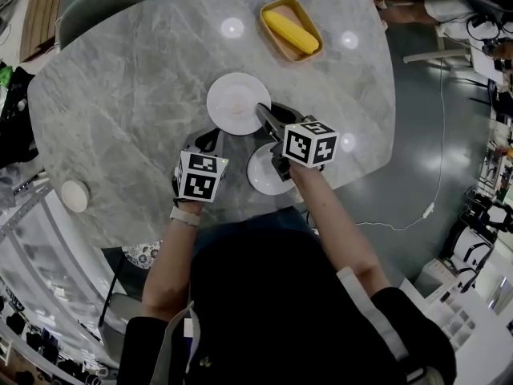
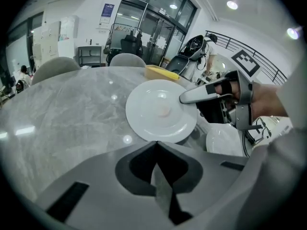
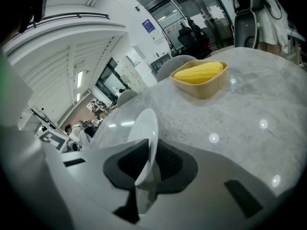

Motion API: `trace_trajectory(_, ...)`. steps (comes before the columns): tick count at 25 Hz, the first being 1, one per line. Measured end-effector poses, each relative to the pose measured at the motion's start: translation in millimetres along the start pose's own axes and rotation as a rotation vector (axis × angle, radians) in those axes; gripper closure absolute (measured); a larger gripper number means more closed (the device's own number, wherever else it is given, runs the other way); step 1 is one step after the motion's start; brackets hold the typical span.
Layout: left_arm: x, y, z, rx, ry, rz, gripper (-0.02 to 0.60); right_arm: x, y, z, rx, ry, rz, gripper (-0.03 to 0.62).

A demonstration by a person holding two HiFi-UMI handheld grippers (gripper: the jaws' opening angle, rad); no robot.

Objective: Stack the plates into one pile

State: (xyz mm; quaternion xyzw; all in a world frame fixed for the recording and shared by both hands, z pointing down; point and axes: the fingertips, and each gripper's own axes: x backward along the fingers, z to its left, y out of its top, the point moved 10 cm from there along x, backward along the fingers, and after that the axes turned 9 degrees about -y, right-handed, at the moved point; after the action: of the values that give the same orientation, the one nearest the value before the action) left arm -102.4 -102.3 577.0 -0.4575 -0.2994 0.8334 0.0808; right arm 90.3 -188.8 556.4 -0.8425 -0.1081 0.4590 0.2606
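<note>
A white plate (image 1: 236, 101) lies in the middle of the grey marble table (image 1: 120, 95). My right gripper (image 1: 263, 111) reaches over its near right rim and is shut on that rim. In the right gripper view the plate (image 3: 146, 126) shows edge-on between the jaws of the right gripper (image 3: 146, 150). A second white plate (image 1: 261, 175) lies closer to me, partly under the right gripper's body. My left gripper (image 1: 210, 138) hovers just near-left of the first plate (image 2: 158, 111), shut with nothing in it. Its tips (image 2: 156, 145) meet at a point.
A yellow tray holding a corn cob (image 1: 290, 29) stands at the far side of the table. A small white round dish (image 1: 74, 195) sits near the table's left edge. A grey chair (image 1: 94, 6) stands beyond the far-left edge.
</note>
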Motion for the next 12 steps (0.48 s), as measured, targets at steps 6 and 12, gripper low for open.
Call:
trace_trajectory(6,6.6,-3.6,-14.6,-0.007,0.009,0.006,0.577,16.8,-3.3,-2.0,-0.052,0.026,-0.028,0.554)
trace_trajectory(12,13.1,-15.0,-24.1,-0.019,0.032,0.0,0.577,30.8,-15.2,-4.6,-0.114,0.056,-0.052,0.568)
